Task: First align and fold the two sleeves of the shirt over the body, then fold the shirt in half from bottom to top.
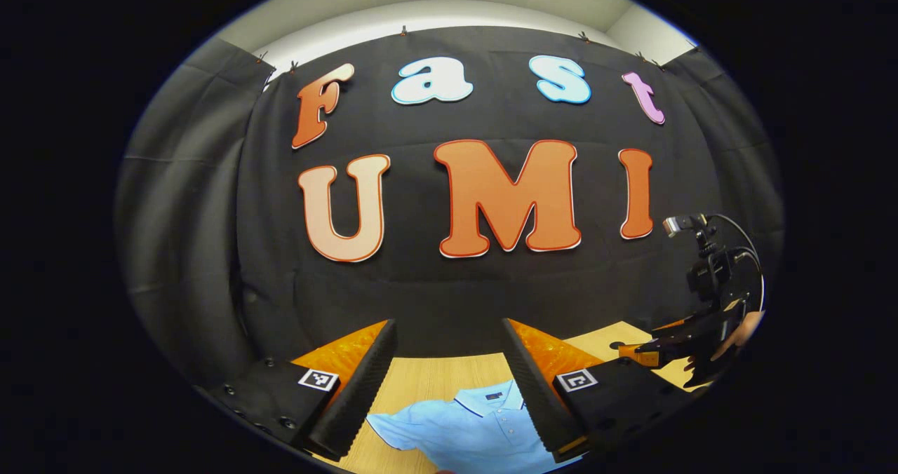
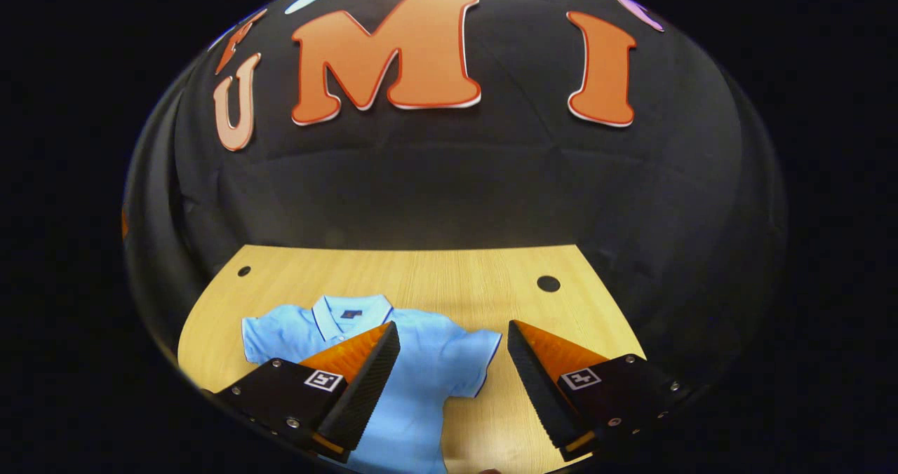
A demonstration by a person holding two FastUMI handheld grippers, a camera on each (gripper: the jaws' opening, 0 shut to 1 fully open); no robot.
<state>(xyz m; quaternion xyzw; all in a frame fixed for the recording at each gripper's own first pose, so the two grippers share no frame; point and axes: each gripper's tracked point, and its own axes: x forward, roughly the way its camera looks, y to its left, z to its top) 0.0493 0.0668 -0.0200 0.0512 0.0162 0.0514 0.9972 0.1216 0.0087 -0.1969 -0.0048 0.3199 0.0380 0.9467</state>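
Right gripper view: shirt (image 2: 421, 369) flat on tabletop (image 2: 435, 278), bare wood past collar; hem cut off. Both tools (image 2: 452, 369) (image 1: 449, 369) spread, nothing pinched.

left tongs (image 1: 449, 362): black bodies, square markers, screws | right tongs (image 2: 454, 365): same

shirt (image 2: 421, 362) flat on table (image 2: 449, 278), collar rearward

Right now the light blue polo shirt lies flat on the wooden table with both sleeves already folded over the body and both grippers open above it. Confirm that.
Not quite: the sleeves are not folded yet. The right gripper view shows the polo shirt flat on the wooden table with both short sleeves spread outward. The rest holds: the left gripper and right gripper are open above it.
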